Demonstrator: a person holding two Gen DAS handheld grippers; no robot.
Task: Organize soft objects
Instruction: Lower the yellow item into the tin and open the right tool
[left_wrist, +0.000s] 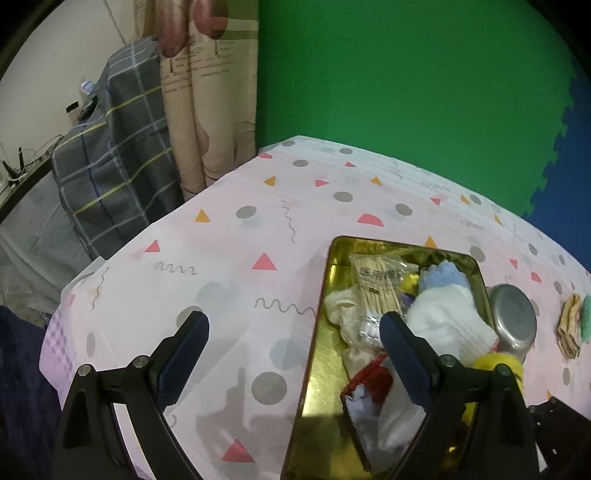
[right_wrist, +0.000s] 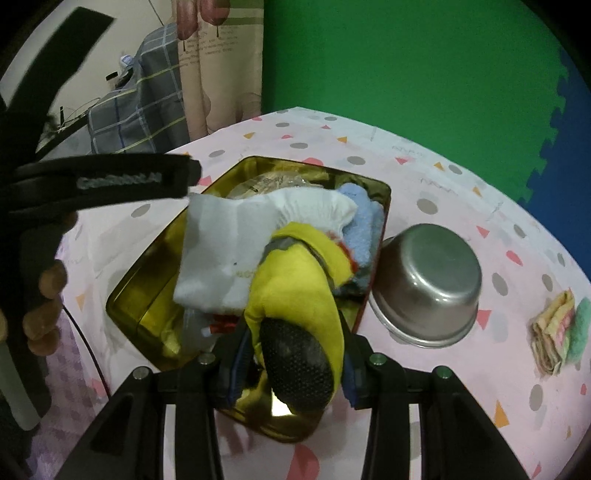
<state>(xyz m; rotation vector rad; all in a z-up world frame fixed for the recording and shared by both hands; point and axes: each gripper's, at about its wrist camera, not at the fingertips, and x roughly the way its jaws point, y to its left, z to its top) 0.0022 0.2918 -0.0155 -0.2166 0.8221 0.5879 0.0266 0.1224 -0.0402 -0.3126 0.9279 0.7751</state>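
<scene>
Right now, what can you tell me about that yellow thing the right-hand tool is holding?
The yellow sock looks like soft knit fabric, with a grey band across it and a dark patch dotted with grip bumps near the jaws. The right gripper is shut on that end. The rest stretches forward over the gold tin and lies against a white sock and a light blue cloth piled there.

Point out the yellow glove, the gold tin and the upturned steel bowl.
yellow glove (right_wrist: 295, 295): right wrist view, on its yellow back.
gold tin (left_wrist: 321, 376): left wrist view, on its bare inner floor.
steel bowl (right_wrist: 428, 280): right wrist view, on its side wall.
</scene>
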